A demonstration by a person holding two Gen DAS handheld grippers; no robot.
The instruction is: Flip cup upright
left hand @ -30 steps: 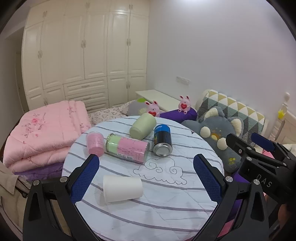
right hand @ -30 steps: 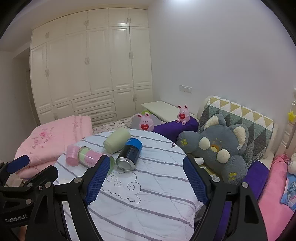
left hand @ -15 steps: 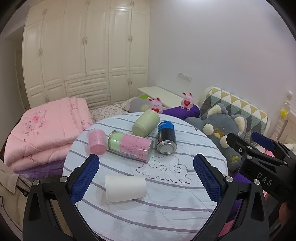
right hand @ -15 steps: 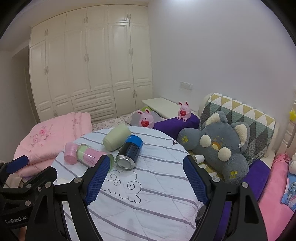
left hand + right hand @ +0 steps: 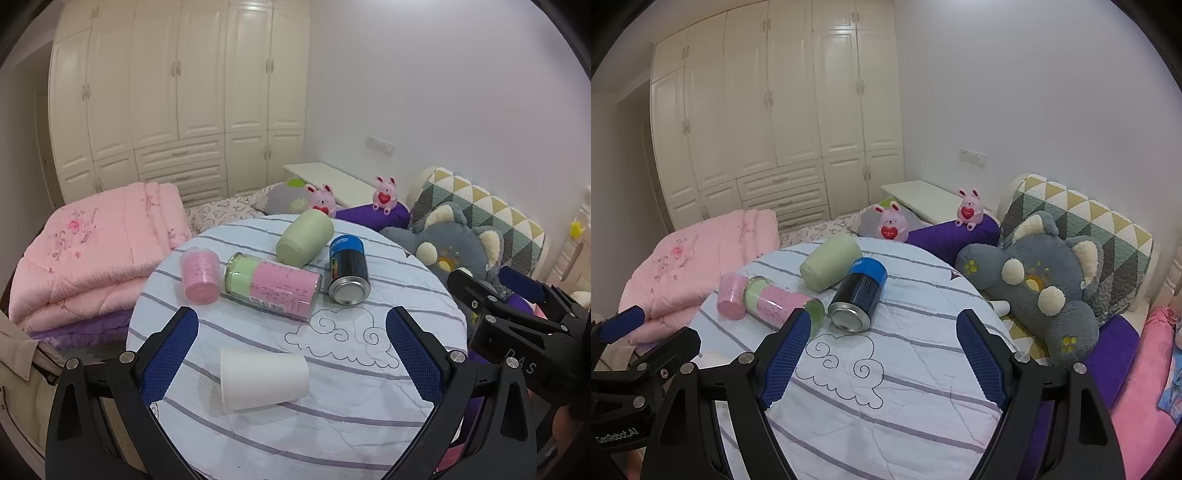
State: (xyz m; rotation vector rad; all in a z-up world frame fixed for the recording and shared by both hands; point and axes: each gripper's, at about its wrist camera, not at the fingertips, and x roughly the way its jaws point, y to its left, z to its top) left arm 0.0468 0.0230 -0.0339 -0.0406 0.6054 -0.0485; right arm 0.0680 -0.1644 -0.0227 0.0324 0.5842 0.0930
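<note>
A white cup (image 5: 263,380) lies on its side on the round striped table (image 5: 369,398), between and just ahead of the fingers of my left gripper (image 5: 291,354), which is open and empty. A green cup (image 5: 304,239) lies on its side at the far edge; it also shows in the right wrist view (image 5: 829,266). A small pink cup (image 5: 198,275) stands mouth down at the left. My right gripper (image 5: 879,358) is open and empty above the table, right of the left gripper. The white cup is almost hidden in the right wrist view.
A clear jar (image 5: 273,285) with pink and green contents and a blue-black can (image 5: 347,271) lie on their sides mid-table. A folded pink quilt (image 5: 88,254) lies to the left. A grey plush (image 5: 1038,280), pillows and pink bunnies (image 5: 891,223) lie to the right and behind.
Both grippers have tilted slightly, so the table objects sit a little further right and lower in view. Both stay open; nothing on the table moved.
</note>
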